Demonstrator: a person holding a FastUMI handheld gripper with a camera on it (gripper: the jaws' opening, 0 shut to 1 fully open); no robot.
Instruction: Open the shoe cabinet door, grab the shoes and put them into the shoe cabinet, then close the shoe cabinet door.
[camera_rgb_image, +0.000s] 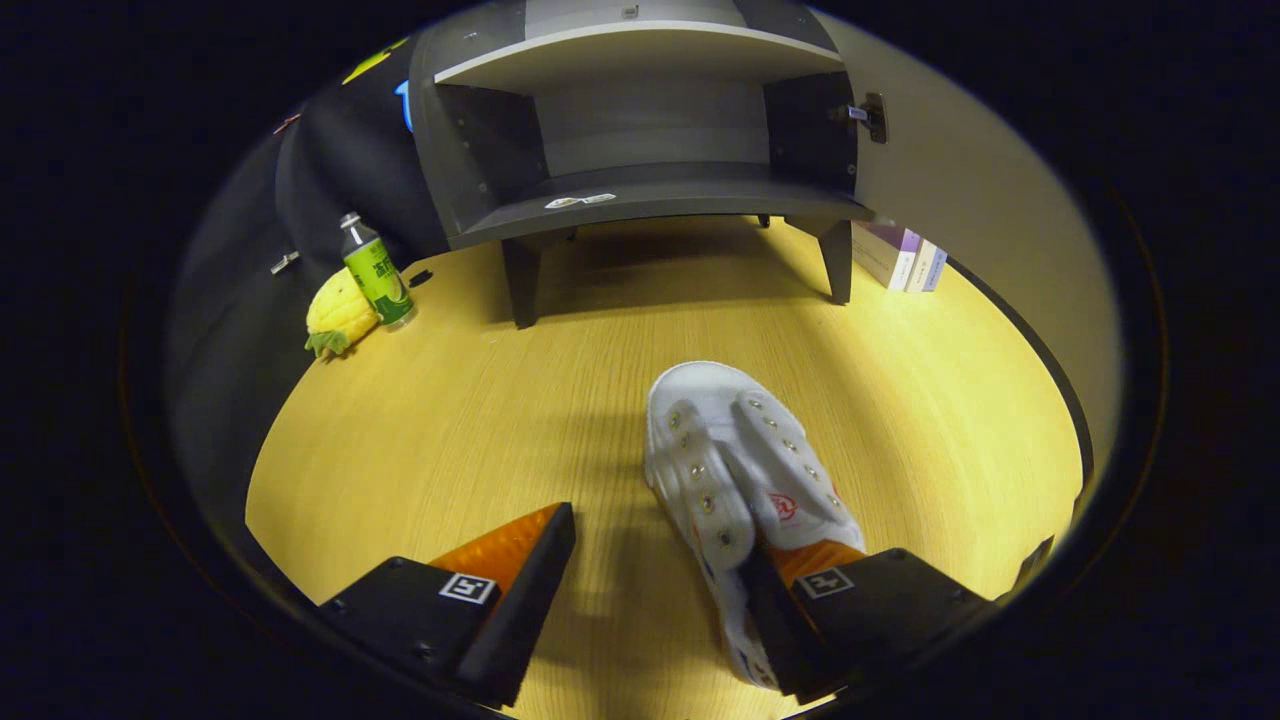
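Observation:
A white lace-up shoe (740, 450) lies on the wooden tabletop (450, 430), its toe pointing toward the shoe cabinet (650, 195). My gripper (660, 540) is open and wide. Its right finger (800, 570) sits at the shoe's heel opening, touching or just over the tongue, and its left finger (520, 550) hangs over bare wood to the shoe's left. The dark grey cabinet stands on short legs beyond the shoe. Its pale door (960, 180) is swung open to the right, showing a bare lower shelf and an upper shelf.
A green bottle (375, 270) and a yellow pineapple toy (338, 315) stand left of the cabinet by the black cloth wall. Some books (905, 258) lean behind the cabinet's right leg, under the open door. Bare wood stretches between the shoe and the cabinet.

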